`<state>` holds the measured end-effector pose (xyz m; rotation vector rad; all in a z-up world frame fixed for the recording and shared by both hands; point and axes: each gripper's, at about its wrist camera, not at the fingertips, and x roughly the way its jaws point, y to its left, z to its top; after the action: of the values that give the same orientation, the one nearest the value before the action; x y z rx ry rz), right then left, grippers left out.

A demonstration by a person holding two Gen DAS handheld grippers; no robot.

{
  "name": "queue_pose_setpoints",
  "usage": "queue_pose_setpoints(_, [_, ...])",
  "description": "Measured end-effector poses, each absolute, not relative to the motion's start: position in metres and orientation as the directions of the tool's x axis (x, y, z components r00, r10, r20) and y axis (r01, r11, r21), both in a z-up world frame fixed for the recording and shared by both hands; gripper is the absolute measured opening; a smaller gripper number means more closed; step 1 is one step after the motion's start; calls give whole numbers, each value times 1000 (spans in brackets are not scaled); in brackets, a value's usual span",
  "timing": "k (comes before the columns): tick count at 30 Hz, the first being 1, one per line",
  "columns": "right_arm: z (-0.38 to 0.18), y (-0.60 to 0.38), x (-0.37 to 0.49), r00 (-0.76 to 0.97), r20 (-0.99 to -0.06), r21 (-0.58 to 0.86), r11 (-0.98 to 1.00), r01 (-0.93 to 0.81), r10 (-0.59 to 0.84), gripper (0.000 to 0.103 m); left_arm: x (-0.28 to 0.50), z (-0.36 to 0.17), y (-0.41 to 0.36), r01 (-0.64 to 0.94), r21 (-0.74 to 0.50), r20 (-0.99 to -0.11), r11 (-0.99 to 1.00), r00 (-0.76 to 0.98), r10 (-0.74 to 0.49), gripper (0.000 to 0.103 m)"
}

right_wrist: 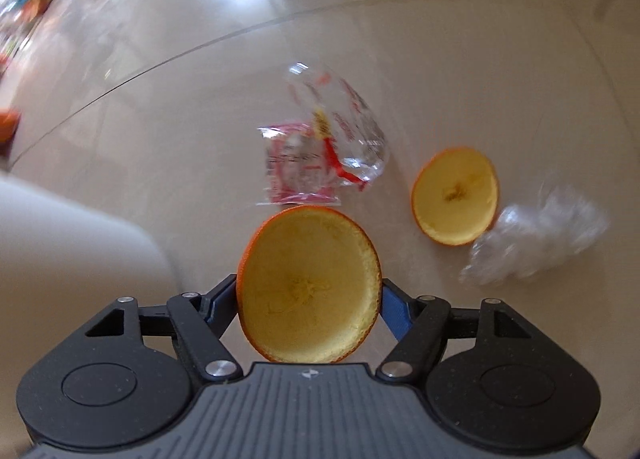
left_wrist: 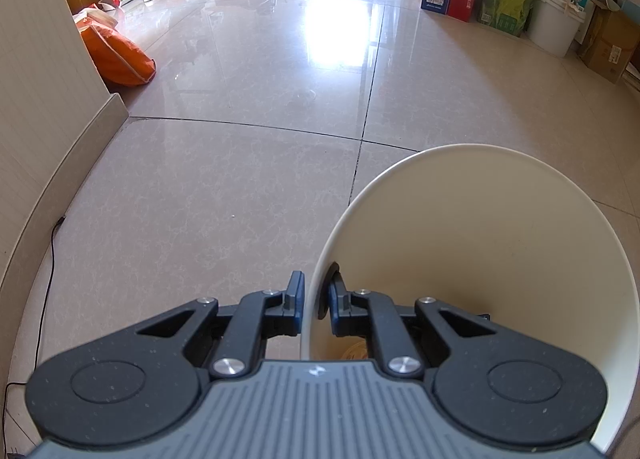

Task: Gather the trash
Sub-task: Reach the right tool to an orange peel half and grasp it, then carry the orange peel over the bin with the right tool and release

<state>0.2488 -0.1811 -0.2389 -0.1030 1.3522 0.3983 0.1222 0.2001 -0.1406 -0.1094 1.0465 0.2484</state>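
Orange peel half (right_wrist: 308, 287) sits clamped between the right gripper (right_wrist: 309, 305) pads, hollow side facing the camera, rim roughly upright, clear of the floor. Left gripper (left_wrist: 314, 299), jaws nearly together, pinches the rim of the cream bin (left_wrist: 500, 243), visible at the left edge of the right wrist view. Judged next move: carry the peel leftward over the bin mouth. Second peel half (right_wrist: 456, 195), printed clear wrapper (right_wrist: 320, 151) and crumpled clear plastic (right_wrist: 536, 235) lie on the tile floor (left_wrist: 240, 179) beyond.

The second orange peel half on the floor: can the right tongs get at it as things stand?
Probably not yet. The right tongs already grip one orange peel half. The other peel half lies uncovered on the floor, though crumpled clear plastic sits against its edge.
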Motion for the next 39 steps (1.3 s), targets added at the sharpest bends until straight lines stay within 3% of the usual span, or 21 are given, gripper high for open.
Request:
queue_pose_setpoints(16, [-42,-89,181,192,-883,123,606,-786,428,77,122,-139,196,-257,37,-865,966,475,160,12])
queue_pose_setpoints(21, [-23,-42,163,164,-858,129,513,-849,487,77,122,-139,195,-259,36,-866,965,475,159,12])
queue_pose_setpoints(26, [-48,2,168,183,-876,68,490,-869,446,78,122,-139,196,-259,35,-866,965,475,159,12])
queue_pose_setpoints(32, [-49,4,169,259,-829,28,499,-866,496,97,122,-139,196,-257,32,-865,966,476,156,12])
queue_pose_setpoints(39, [-48,-10,176,301,-824,22,559,-829,480,97,123,-139,197,-258,33,-866,965,475,157,12])
